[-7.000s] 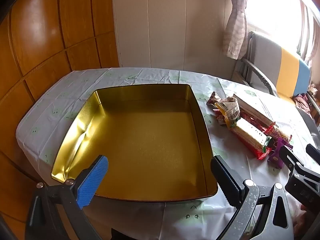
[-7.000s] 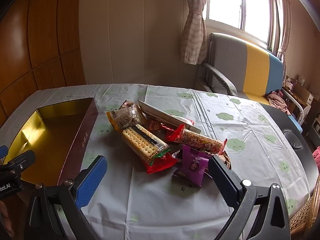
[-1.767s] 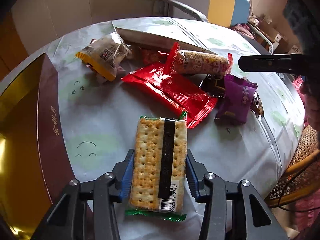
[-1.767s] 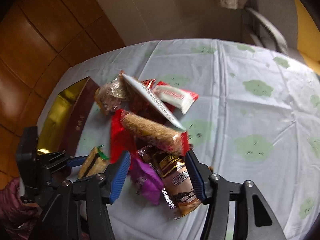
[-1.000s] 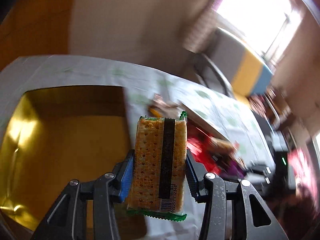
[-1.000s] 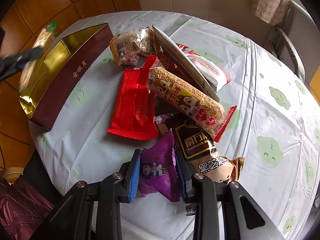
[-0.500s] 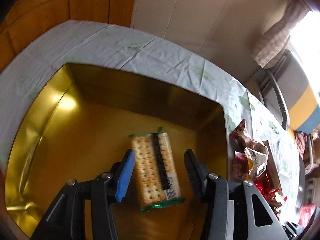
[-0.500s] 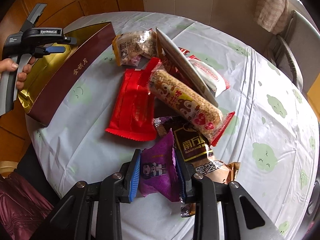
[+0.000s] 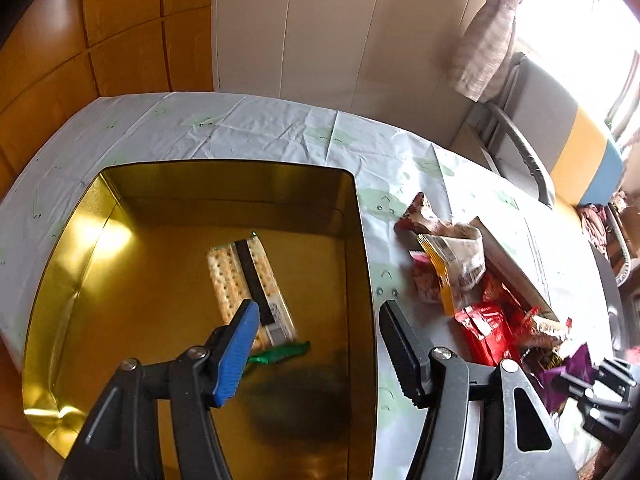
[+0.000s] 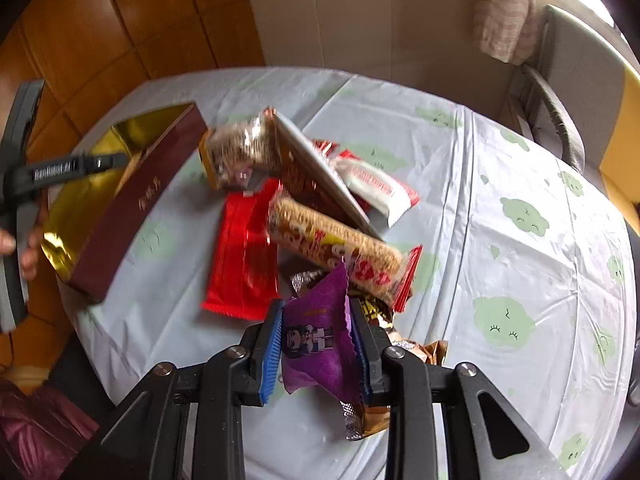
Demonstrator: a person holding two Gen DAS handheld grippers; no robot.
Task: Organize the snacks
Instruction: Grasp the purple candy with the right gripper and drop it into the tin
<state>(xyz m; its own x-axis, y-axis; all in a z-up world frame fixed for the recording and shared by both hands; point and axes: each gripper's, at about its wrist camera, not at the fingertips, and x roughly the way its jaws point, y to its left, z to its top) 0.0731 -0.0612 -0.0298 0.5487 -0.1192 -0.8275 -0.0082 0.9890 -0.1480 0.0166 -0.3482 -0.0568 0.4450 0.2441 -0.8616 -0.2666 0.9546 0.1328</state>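
Glossy purple sachet (image 10: 316, 340) (crinkled) clamped.

Daylight pours in from the window (image 9: 592, 32) at my upper right, blown out to white in both views. Inside the gold tin (image 9: 72, 264) I get a hard glare patch on the left wall, and a soft dark shadow on its floor near the bottom edge. My right wrist view is smeared by motion blur, worst on the snack pile (image 10: 304, 216). Fisheye bending curves the table (image 10: 520, 240) edges, with black vignetting in the corners.
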